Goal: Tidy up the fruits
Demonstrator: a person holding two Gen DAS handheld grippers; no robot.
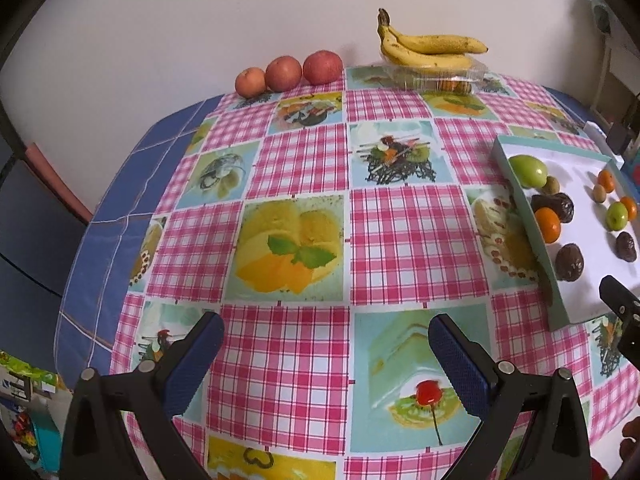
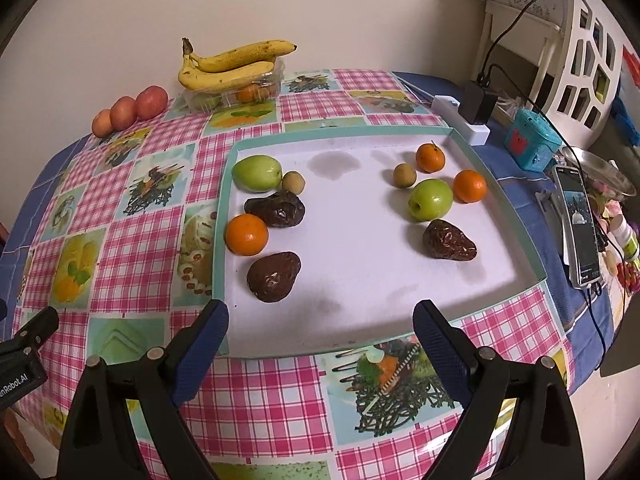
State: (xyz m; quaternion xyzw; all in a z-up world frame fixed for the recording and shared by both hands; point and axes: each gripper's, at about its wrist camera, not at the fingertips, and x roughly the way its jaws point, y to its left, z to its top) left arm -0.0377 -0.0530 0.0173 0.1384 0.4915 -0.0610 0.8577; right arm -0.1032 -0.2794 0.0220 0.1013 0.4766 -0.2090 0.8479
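Fruits lie in two loose clusters on the white tray (image 2: 360,280), left group by its left rim, while left gripper (image 1: 326,354) and right gripper (image 2: 320,340) hover wide open, empty.

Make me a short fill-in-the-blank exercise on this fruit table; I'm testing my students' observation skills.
1. The bananas rest on top of a clear plastic ____.
2. The white tray holds three oranges, three dark brown fruits, two small tan fruits and two ____ fruits.
3. The row of red fruits by the wall counts ____.
4. Both the left claw and the right claw are ____.

Missing words: container; green; three; open
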